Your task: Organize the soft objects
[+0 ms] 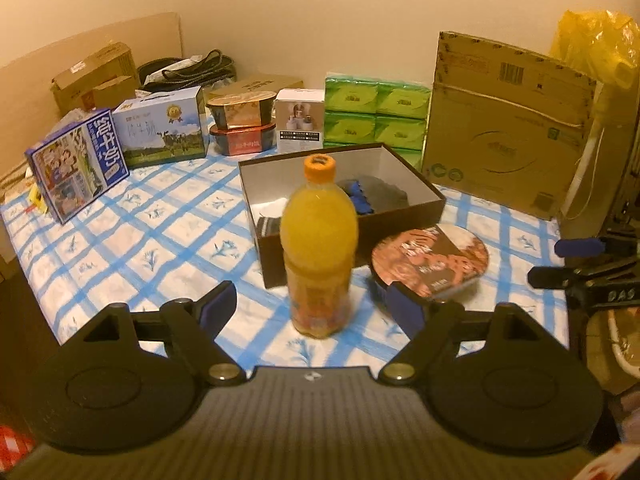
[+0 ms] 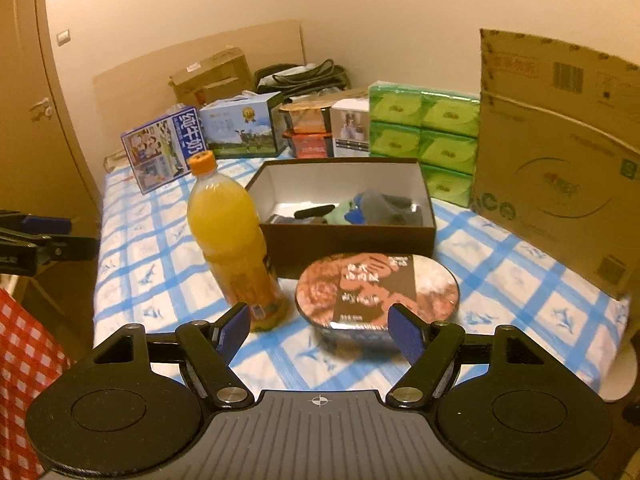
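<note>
Left wrist view: the left gripper [image 1: 314,308] hangs spread wide and empty above a blue-checked tablecloth [image 1: 140,248], an orange plastic juice bottle [image 1: 318,248] standing beyond its fingertips. The right gripper [image 2: 318,328] is likewise released. Soft dark fabric items [image 2: 360,208] lie inside the open brown cardboard box [image 2: 348,240].

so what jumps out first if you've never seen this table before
The orange juice bottle stands upright at the front of the blue-checked cloth, with a round noodle bowl beside it. Behind them sits an open brown box holding dark soft items, and green tissue packs are stacked at the back.
</note>
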Demonstrator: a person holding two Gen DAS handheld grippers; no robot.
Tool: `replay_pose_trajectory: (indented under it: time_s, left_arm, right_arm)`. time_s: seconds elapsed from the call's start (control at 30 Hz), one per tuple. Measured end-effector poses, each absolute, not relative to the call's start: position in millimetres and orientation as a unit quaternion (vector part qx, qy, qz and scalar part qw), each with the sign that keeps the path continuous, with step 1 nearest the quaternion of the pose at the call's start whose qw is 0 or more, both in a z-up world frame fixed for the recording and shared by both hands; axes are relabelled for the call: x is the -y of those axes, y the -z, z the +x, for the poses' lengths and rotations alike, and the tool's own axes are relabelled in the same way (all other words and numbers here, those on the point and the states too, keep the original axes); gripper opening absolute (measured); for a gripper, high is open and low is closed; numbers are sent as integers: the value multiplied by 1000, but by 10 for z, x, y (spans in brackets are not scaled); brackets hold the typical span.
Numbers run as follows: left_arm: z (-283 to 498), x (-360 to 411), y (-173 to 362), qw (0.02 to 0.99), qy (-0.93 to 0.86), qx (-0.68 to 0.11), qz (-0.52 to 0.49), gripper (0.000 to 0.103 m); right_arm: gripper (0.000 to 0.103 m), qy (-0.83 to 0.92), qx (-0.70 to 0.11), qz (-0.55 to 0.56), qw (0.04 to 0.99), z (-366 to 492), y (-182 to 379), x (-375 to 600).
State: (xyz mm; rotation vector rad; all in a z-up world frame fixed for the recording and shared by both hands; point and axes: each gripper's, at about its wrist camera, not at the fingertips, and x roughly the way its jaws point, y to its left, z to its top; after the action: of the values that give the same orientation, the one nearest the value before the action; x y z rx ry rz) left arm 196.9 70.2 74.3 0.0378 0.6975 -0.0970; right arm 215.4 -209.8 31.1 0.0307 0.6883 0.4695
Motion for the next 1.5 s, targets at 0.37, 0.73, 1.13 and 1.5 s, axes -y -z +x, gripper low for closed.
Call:
replay_pose_trajectory:
  time_s: [0.37, 0.73, 1.13, 1.5]
  left_arm:
    - [1283, -247, -576, 937, 5, -348, 29, 85]
    - [858, -24, -341, 924, -32, -380, -2, 85]
    - [516, 75, -189, 915, -46, -401, -18, 85]
    - [263, 154, 1, 902, -28, -431, -16, 84]
  right_arm:
    - [76, -236, -332, 7, 913, 1576, -168, 2152]
    - [76, -227, -356, -5, 907, 1167, -10, 2200]
    - [76, -222, -397, 33, 890, 829, 82, 2252]
    - [76, -216, -429, 44, 876, 626, 194, 2293]
